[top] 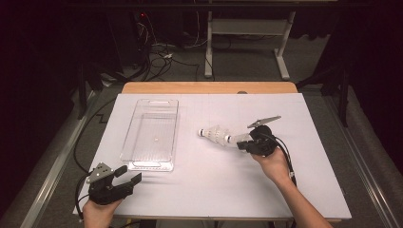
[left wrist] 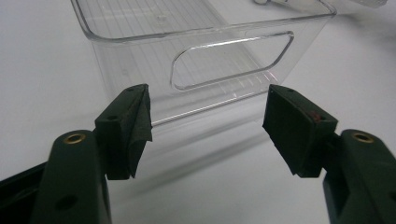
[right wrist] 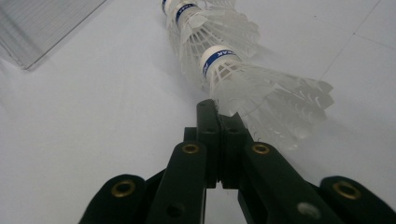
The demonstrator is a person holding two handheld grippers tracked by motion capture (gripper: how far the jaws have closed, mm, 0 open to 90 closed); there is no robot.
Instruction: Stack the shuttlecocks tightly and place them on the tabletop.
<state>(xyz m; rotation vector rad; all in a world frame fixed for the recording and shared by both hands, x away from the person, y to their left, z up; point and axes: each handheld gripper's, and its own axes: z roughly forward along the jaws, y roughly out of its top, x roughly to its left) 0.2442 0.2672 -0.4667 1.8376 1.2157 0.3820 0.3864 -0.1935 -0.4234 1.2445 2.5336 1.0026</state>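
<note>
A nested row of white feather shuttlecocks (top: 216, 134) with blue-banded corks lies on its side at the middle of the white table. My right gripper (top: 241, 142) is at its right end, jaws shut on the feather skirt of the nearest shuttlecock (right wrist: 261, 93); in the right gripper view the gripper (right wrist: 218, 112) pinches the skirt's rim. A clear plastic bin (top: 157, 101) with nothing in it stands left of centre. Near the table's front left corner my left gripper (top: 129, 175) is open, and in its own view the gripper (left wrist: 208, 126) faces the bin's near wall (left wrist: 140, 70), apart from it.
The white table cover (top: 304, 180) has bare room at the right and front. A corner of the bin (right wrist: 42, 28) lies to the left of the shuttlecocks in the right gripper view. Cables and desk legs (top: 208, 57) stand on the floor beyond the far edge.
</note>
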